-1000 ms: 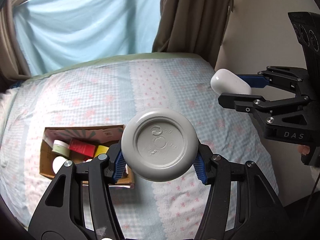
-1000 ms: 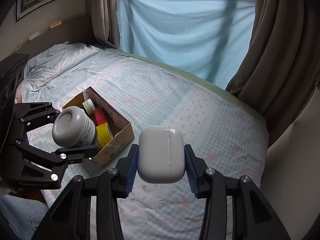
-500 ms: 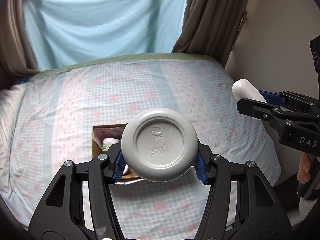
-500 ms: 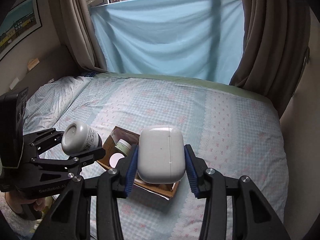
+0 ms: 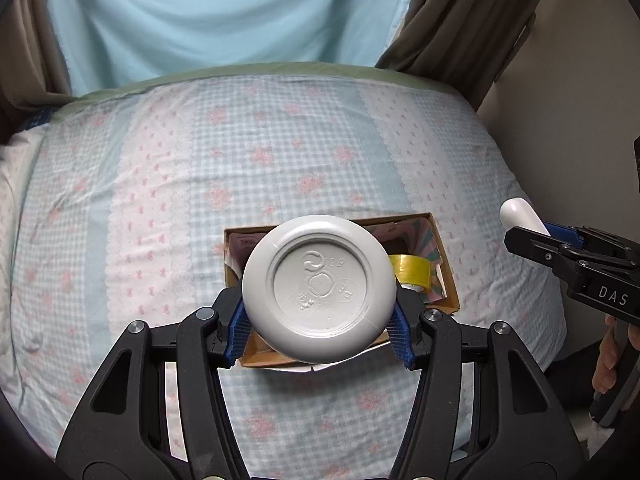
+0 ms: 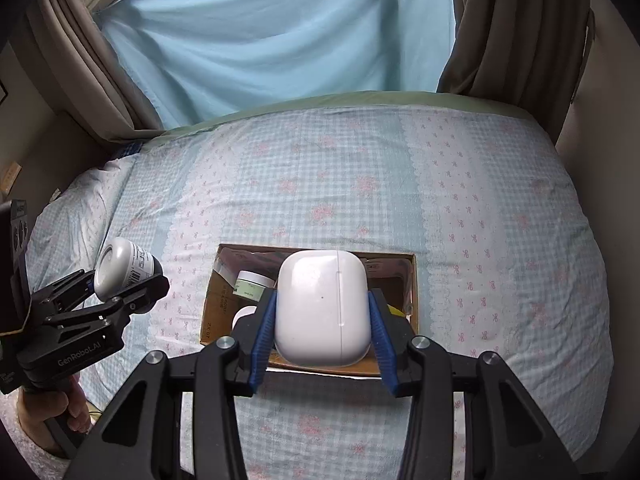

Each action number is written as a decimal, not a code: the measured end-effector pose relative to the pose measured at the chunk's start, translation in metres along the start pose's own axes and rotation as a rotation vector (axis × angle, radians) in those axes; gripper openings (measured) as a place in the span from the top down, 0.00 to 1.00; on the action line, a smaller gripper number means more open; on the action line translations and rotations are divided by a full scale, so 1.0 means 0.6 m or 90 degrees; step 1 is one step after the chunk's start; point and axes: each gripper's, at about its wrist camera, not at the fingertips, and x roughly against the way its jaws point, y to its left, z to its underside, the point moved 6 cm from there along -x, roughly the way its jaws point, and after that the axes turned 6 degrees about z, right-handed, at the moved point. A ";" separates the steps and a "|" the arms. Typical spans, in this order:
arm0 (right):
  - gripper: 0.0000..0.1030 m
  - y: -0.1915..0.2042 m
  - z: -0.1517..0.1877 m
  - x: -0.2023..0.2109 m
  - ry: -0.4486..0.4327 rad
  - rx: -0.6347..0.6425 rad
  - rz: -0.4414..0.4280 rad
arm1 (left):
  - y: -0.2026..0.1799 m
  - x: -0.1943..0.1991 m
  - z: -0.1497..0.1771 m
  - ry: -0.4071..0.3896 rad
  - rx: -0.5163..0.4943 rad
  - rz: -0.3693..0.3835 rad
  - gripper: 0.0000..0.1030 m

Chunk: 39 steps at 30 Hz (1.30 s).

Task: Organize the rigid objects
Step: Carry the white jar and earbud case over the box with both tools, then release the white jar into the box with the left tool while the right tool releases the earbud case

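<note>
My left gripper [image 5: 319, 320] is shut on a white plastic bottle [image 5: 319, 288], its round base toward the camera; it also shows in the right wrist view [image 6: 124, 270]. My right gripper [image 6: 322, 332] is shut on a white earbuds case [image 6: 322, 308], which shows at the right in the left wrist view [image 5: 520, 216]. An open cardboard box [image 5: 444, 264] lies on the bed below both grippers [image 6: 412, 280]. It holds a yellow tape roll [image 5: 412, 272] and a green-lidded jar [image 6: 250, 282]; the rest is hidden behind the held objects.
The bed has a blue checked sheet with pink flowers [image 5: 200, 184]. A light blue cloth [image 6: 260, 40] hangs behind it between brown curtains [image 5: 460, 28]. A wall [image 5: 580, 100] runs along the bed's right side.
Both views have swung so the box now sits centred below each gripper, where it was off to the left. Both grippers keep their hold.
</note>
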 end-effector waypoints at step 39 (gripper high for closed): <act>0.00 -0.073 -0.012 -0.332 0.245 -0.139 -0.045 | 0.022 -0.322 0.006 0.276 -0.044 -0.009 0.01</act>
